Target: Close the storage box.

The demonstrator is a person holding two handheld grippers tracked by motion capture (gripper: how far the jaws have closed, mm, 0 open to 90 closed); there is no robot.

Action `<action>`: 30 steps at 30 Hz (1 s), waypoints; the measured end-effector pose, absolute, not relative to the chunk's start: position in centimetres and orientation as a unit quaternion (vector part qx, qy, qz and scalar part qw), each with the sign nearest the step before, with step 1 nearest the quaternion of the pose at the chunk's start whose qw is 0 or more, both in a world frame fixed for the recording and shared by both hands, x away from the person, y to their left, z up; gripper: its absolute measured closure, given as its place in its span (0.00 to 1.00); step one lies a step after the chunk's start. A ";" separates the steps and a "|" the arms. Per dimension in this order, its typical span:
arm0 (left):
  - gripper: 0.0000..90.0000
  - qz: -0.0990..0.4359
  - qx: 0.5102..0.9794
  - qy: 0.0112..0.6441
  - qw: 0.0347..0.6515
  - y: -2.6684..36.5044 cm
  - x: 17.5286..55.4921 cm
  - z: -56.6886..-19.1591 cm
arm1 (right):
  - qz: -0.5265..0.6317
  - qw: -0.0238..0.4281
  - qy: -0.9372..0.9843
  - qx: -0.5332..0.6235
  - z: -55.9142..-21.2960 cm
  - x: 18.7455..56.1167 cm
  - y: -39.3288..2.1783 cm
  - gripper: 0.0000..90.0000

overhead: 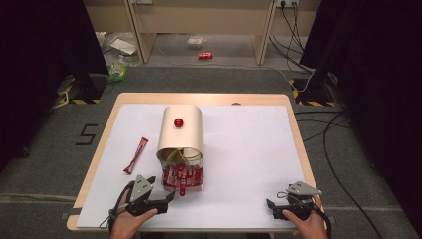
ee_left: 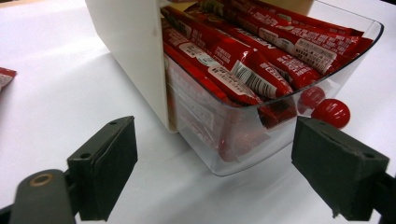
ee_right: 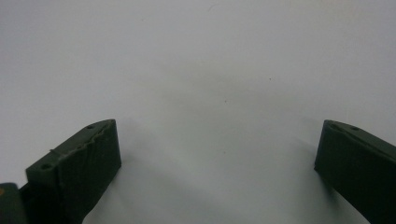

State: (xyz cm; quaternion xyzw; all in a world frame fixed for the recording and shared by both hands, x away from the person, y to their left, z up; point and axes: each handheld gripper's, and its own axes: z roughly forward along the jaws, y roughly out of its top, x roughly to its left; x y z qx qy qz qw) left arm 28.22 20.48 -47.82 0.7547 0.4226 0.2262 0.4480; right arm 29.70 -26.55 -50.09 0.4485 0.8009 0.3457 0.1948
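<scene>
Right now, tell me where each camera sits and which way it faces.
High view: above the person's side, looking forward and down on the table; forearms, left gripper, right gripper.
Left gripper view: between open jaws, facing the clear bin of red packets.
Right gripper view: open jaws over white table.
High and left views share the bin.

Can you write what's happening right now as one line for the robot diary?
left gripper: open, facing clear drawer of red packets | right gripper: open, over white mat | loose packet: left of dispenser
</scene>
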 end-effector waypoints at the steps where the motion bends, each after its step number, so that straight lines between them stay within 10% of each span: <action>1: 0.16 0.226 0.754 0.423 0.448 20.5 28.3 -47.8 | 0.346 0.195 0.801 0.448 -50.1 29.7 -26.6 0.01; 30: 0.15 0.219 0.746 0.440 0.450 20.2 30.1 -47.9 | 0.346 0.195 0.801 0.448 -50.1 29.7 -26.6 0.01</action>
